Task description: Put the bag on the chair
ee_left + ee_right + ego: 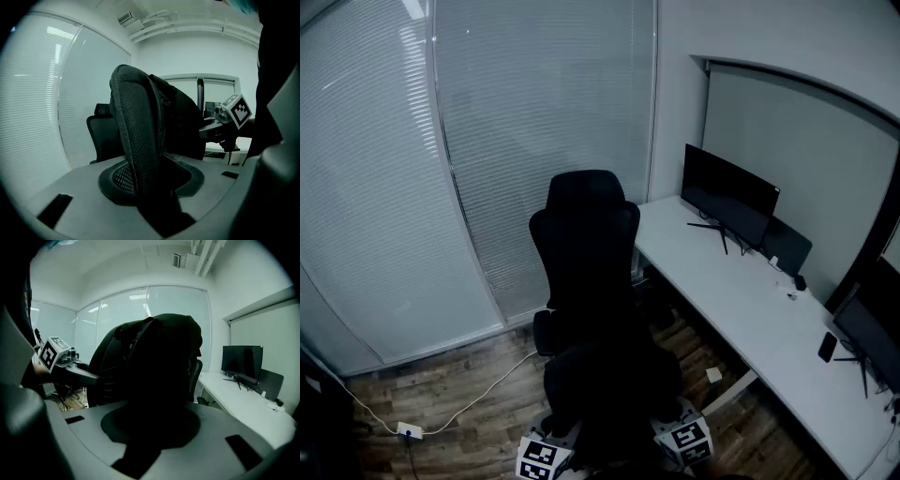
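Black fabric bag [614,389] hangs at the lower centre of the head view, just in front of the black high-backed office chair [584,248]; whether it touches the seat I cannot tell. The left hand-held gripper [149,185] is closed partway on the bag's black mesh shoulder strap [138,136], and the right hand-held gripper [150,427] pinches dark bag fabric. Likely risks: the strap slipping free, the bag nudging the chair so it rolls or swivels away, or the bag slumping off the seat's front edge.
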A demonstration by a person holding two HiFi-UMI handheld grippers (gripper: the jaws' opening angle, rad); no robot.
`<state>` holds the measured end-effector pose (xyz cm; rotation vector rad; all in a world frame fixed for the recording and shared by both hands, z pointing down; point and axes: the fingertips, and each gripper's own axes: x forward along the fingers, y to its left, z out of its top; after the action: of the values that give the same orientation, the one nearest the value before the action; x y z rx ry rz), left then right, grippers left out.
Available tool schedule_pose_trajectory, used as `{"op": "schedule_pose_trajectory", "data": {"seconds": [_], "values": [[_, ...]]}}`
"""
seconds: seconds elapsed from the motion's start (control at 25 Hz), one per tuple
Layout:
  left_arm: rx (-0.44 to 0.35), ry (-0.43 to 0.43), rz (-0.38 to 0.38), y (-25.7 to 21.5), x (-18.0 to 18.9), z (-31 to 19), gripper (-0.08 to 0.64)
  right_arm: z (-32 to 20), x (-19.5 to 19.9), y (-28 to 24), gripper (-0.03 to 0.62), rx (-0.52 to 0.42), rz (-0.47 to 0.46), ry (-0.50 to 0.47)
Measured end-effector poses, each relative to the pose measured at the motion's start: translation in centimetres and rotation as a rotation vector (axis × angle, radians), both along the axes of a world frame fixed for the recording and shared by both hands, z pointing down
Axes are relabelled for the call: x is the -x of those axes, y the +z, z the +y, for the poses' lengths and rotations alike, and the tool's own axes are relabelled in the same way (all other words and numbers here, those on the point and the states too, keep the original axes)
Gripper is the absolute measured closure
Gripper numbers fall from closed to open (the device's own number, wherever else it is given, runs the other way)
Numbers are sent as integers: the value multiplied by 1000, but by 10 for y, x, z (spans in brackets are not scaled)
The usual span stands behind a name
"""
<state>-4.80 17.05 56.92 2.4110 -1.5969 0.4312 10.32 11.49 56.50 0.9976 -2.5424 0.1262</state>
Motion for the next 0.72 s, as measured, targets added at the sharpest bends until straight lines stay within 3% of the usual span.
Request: {"op": "schedule_pose_trajectory", "data": {"seconds": [0.32, 0.72], "values": [[-3, -9, -18, -3, 1, -8, 391, -12, 0, -6, 472, 22, -12, 1], [31, -45, -19, -4, -2, -69, 391, -75, 3, -6, 472, 69, -27, -37]]}}
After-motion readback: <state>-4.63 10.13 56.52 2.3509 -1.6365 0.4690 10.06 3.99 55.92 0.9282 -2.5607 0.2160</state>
